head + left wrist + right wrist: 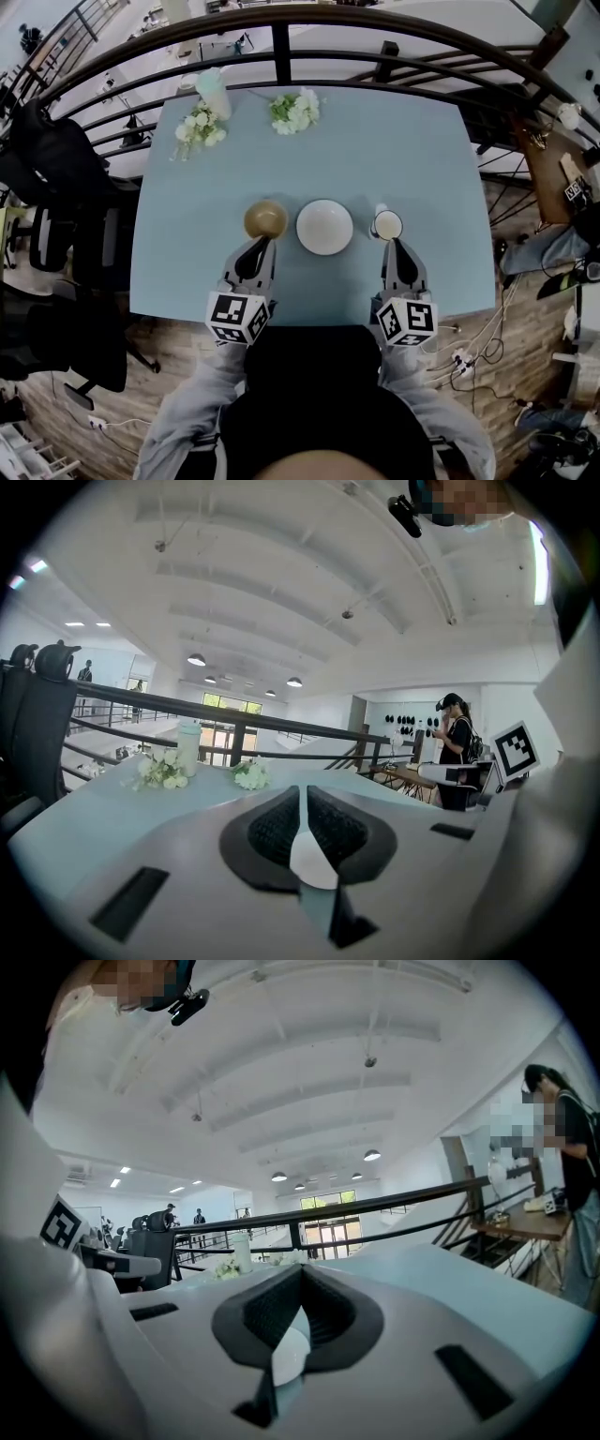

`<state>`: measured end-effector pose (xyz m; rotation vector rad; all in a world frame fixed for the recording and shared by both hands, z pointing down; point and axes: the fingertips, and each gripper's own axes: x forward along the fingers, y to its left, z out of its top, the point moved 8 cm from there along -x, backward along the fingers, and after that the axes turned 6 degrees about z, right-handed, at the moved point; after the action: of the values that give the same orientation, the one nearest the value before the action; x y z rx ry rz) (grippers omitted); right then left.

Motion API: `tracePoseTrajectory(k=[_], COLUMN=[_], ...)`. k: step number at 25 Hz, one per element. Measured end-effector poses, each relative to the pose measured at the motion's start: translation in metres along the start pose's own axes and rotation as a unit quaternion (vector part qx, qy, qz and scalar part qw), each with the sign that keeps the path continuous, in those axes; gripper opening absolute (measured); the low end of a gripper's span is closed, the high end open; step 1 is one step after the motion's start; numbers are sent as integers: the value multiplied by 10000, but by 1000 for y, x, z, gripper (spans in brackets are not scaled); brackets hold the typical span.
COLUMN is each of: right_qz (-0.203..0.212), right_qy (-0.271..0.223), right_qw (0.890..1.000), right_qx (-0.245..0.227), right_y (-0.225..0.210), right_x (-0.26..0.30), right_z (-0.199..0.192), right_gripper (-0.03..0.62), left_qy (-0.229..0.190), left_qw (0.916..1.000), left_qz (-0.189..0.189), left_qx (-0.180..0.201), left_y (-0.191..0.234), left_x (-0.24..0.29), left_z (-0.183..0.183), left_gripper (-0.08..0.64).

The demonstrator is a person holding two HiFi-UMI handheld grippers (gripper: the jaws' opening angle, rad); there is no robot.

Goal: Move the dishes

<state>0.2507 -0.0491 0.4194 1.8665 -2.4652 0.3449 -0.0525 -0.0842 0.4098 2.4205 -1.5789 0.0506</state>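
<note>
The left gripper (262, 242) had its jaws pressed together on the near rim of the brown bowl (265, 217); the right gripper (391, 243) was clamped likewise on the white cup (386, 225); a white bowl (324, 226) sat between them on the pale blue table (375, 141).

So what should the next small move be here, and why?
Probably lift the right gripper slightly to raise the cup off the table. Its jaws look shut on the cup's near rim, and the cup stands upright close to the white bowl.
</note>
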Motion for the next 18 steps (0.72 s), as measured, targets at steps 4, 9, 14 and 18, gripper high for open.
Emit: tracePoseTrajectory(k=[4, 9, 14, 18], right_qz=[88, 192, 58, -100], right_qy=[34, 130, 161, 149], right_qw=[9999, 9997, 9997, 9996], right_qx=[39, -33, 154, 221], right_y=[2, 7, 3, 1], right_x=[4, 7, 7, 7], right_z=[-3, -9, -12, -11], right_gripper=[5, 5, 5, 5], left_qy=[11, 56, 116, 134], left_qw=[10000, 9999, 9999, 9999], left_qz=[38, 63, 60, 48], left_qx=[-24, -55, -69, -76], left_y=[2, 4, 4, 5], left_x=[0, 2, 3, 5], left_z=[-2, -6, -9, -10], left_gripper=[38, 38, 38, 38])
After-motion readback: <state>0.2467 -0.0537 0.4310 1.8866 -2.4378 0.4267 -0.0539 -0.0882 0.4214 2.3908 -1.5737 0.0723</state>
